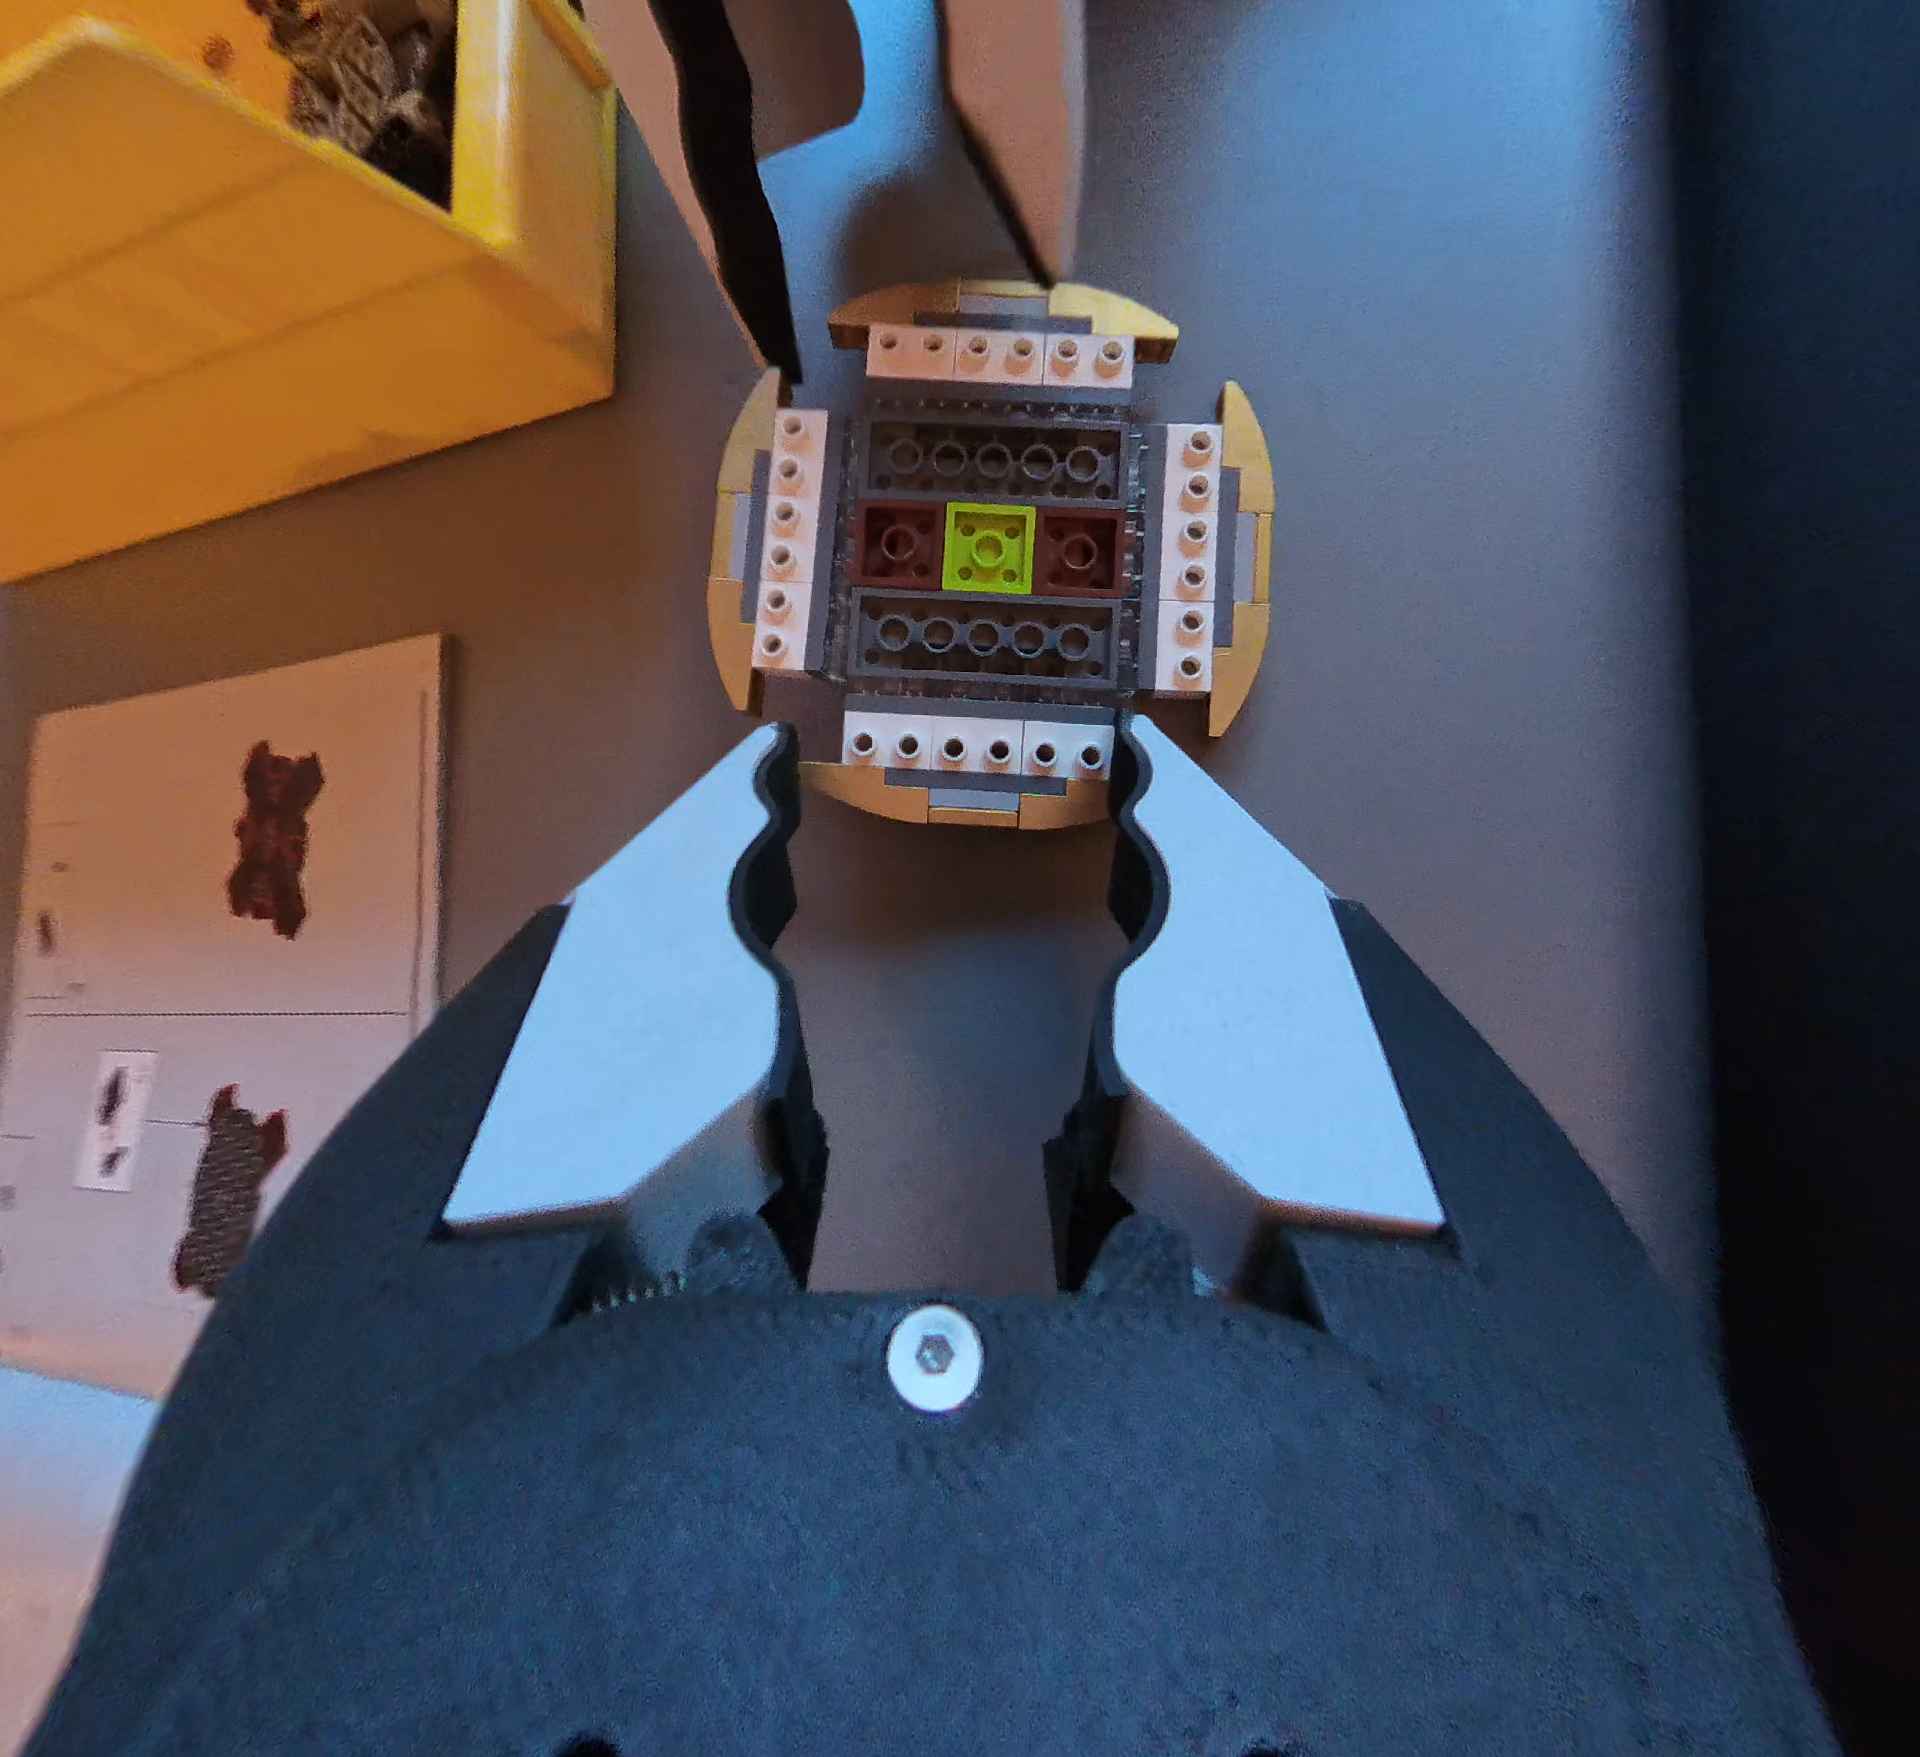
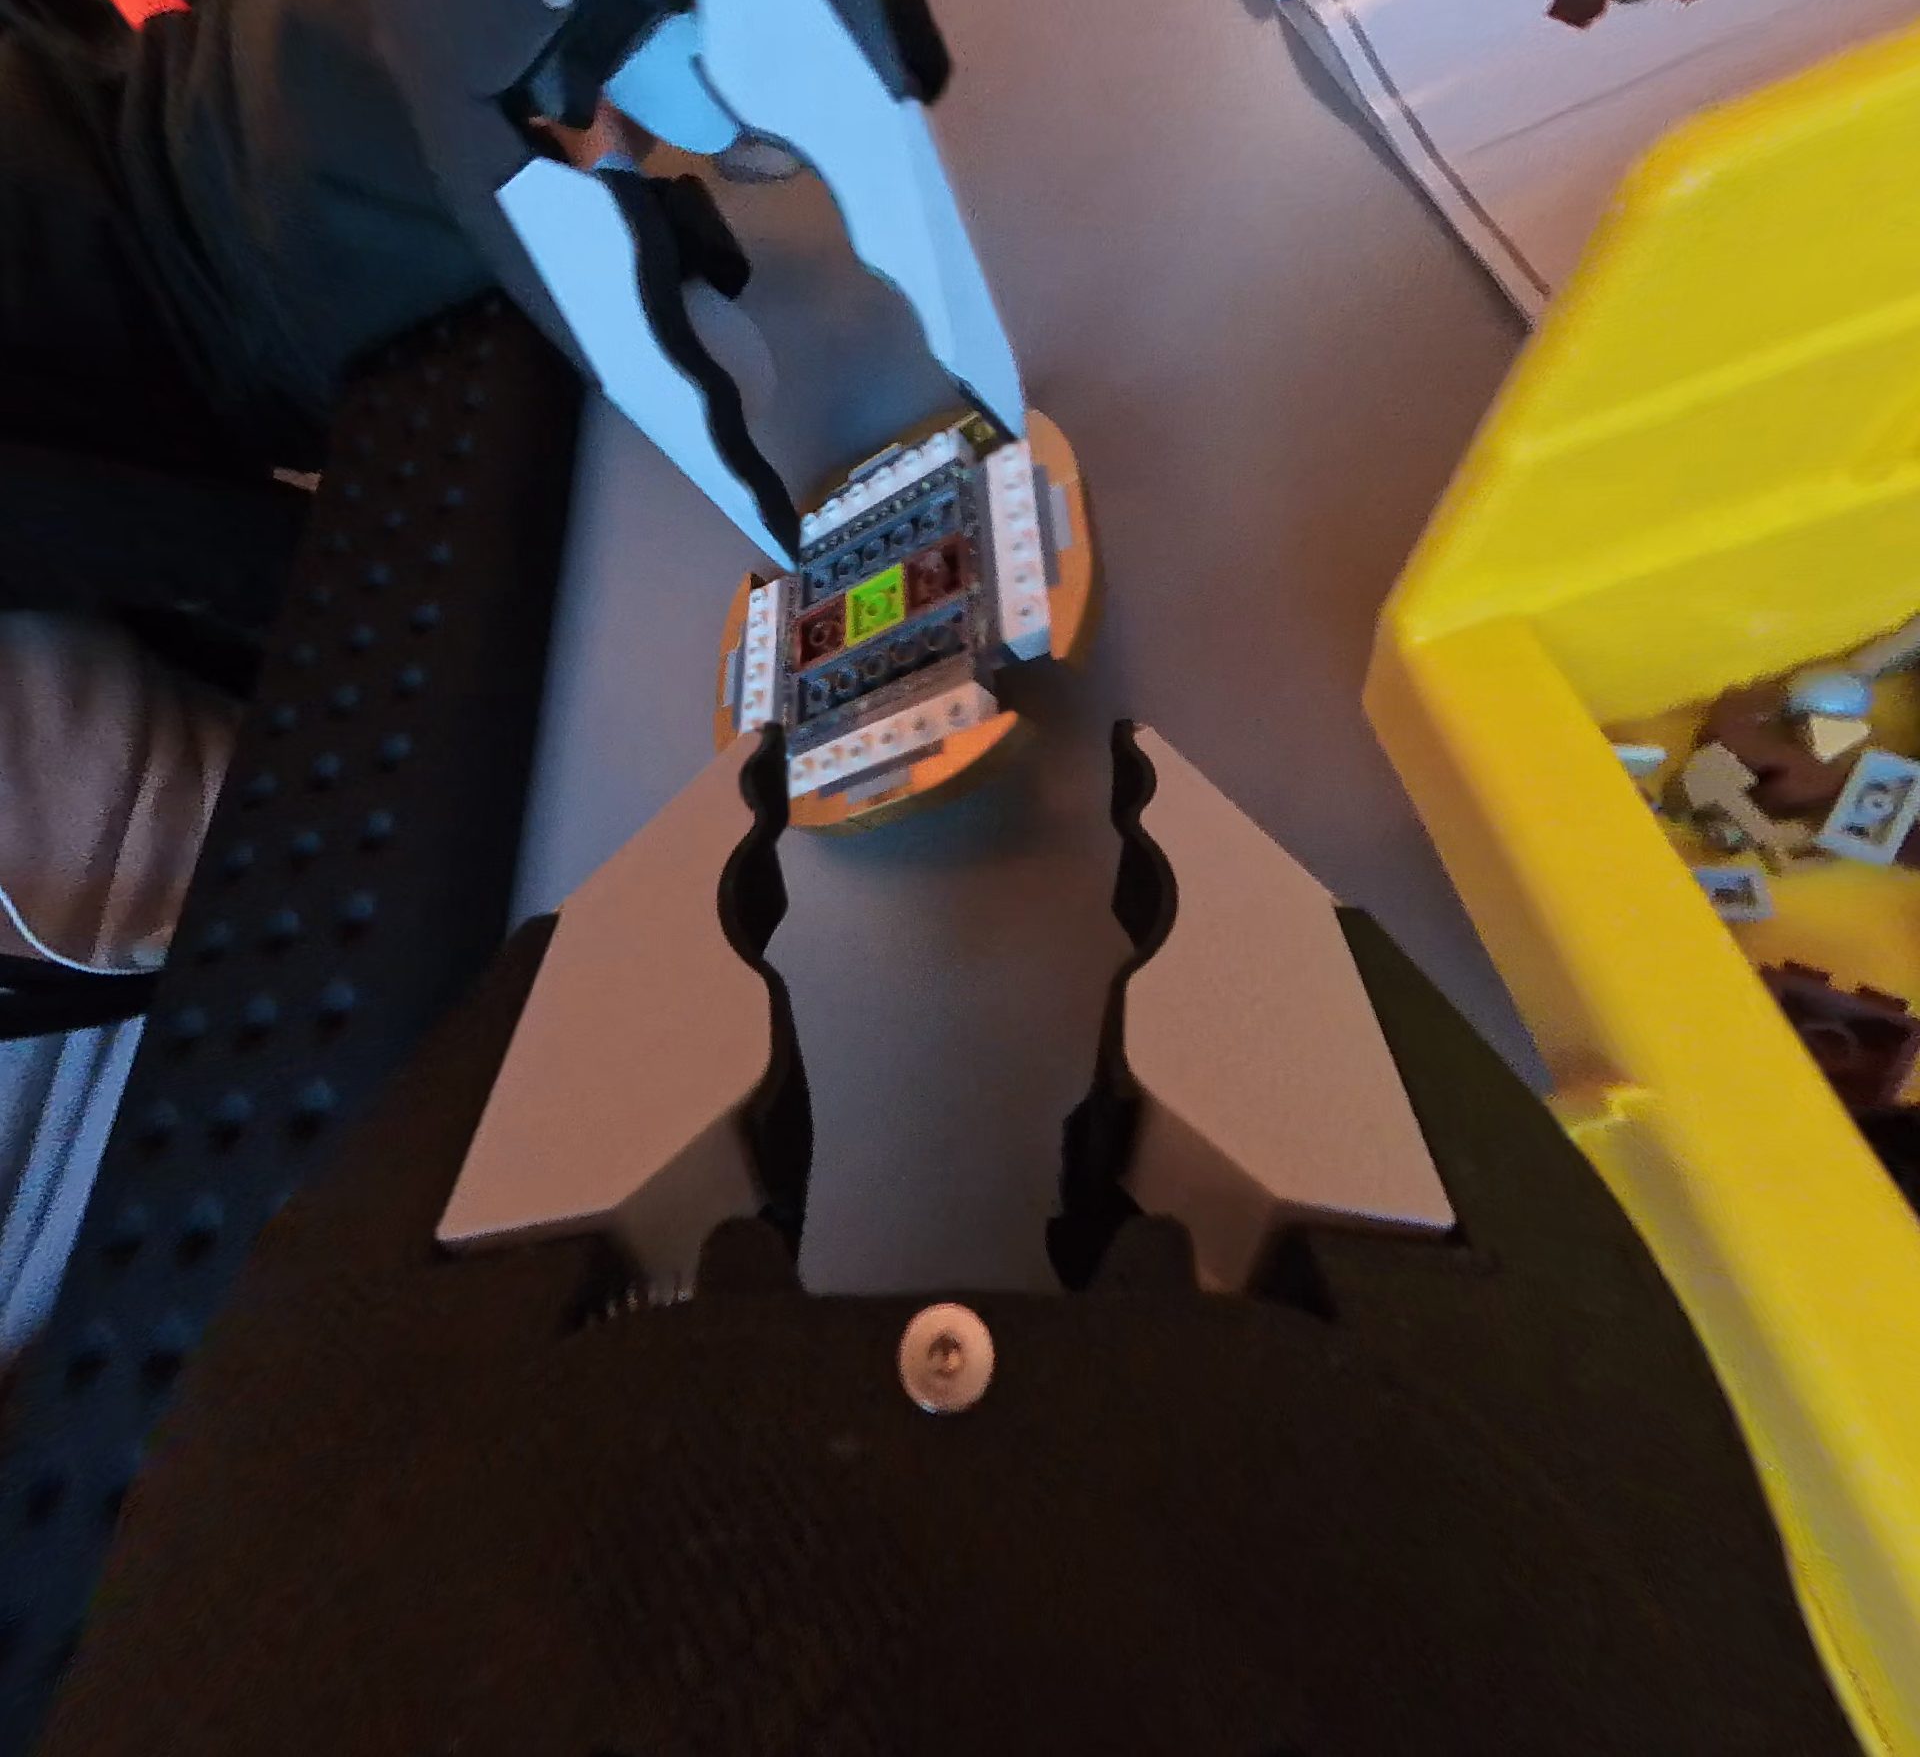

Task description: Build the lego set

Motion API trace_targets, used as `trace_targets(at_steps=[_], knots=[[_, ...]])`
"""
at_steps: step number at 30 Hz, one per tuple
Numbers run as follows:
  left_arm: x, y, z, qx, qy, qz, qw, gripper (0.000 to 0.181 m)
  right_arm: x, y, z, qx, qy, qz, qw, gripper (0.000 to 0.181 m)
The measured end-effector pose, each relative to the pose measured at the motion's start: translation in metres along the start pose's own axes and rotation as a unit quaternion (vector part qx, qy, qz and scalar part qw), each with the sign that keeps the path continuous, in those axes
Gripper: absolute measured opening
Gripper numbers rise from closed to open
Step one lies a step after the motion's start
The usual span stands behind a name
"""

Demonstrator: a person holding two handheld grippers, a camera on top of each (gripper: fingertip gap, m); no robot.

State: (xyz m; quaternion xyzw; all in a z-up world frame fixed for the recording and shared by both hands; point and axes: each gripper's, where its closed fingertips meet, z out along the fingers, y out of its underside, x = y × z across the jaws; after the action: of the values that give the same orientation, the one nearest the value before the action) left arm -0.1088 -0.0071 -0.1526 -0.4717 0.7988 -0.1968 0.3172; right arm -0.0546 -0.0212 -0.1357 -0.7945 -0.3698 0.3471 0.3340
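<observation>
A round lego model (image 1: 987,549) lies on the grey table (image 1: 1403,460). It has tan curved edges, four white studded rows, dark grey bricks and a lime square between two brown ones in the middle. My left gripper (image 1: 956,739) is open and straddles the near white row, a fingertip at each end of it. My right gripper (image 2: 945,731) is open at the opposite side of the model (image 2: 894,627); its left fingertip is at the model's corner and its right one is over bare table. Each gripper shows across the model in the other's view: the right (image 1: 920,325), the left (image 2: 904,497).
A yellow bin (image 1: 312,305) of loose bricks stands beside the model; it also shows in the right wrist view (image 2: 1662,460). A printed instruction sheet (image 1: 229,876) lies on the table. A black studded baseplate (image 2: 312,772) lies along the table's edge on the model's other side.
</observation>
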Motion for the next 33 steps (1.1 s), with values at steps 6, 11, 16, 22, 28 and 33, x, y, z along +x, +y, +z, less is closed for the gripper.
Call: trace_targets(at_steps=[6,11,16,22,28,33], knots=[[-0.001,-0.003,0.000,0.004,-0.019,0.023,1.000,0.059,-0.015,0.010,0.009,-0.026,-0.084,0.097,0.991,0.030],[-0.003,-0.002,0.001,0.027,-0.001,-0.028,0.999,0.059,-0.021,-0.006,0.004,0.011,-0.137,0.168,0.976,0.015],[-0.011,-0.010,-0.008,0.087,0.035,-0.127,0.988,0.055,-0.019,-0.003,0.001,0.004,-0.139,0.178,0.974,0.013],[-0.017,-0.029,-0.019,0.189,0.155,-0.290,0.925,0.076,-0.025,-0.010,-0.003,0.012,-0.132,0.079,0.988,0.011],[-0.006,-0.050,-0.011,0.195,0.231,-0.316,0.899,0.053,-0.028,-0.023,-0.007,0.039,-0.124,0.041,0.991,0.009],[-0.004,-0.066,-0.006,0.207,0.249,-0.330,0.887,0.009,-0.024,-0.036,-0.014,0.081,-0.126,0.061,0.987,0.009]])
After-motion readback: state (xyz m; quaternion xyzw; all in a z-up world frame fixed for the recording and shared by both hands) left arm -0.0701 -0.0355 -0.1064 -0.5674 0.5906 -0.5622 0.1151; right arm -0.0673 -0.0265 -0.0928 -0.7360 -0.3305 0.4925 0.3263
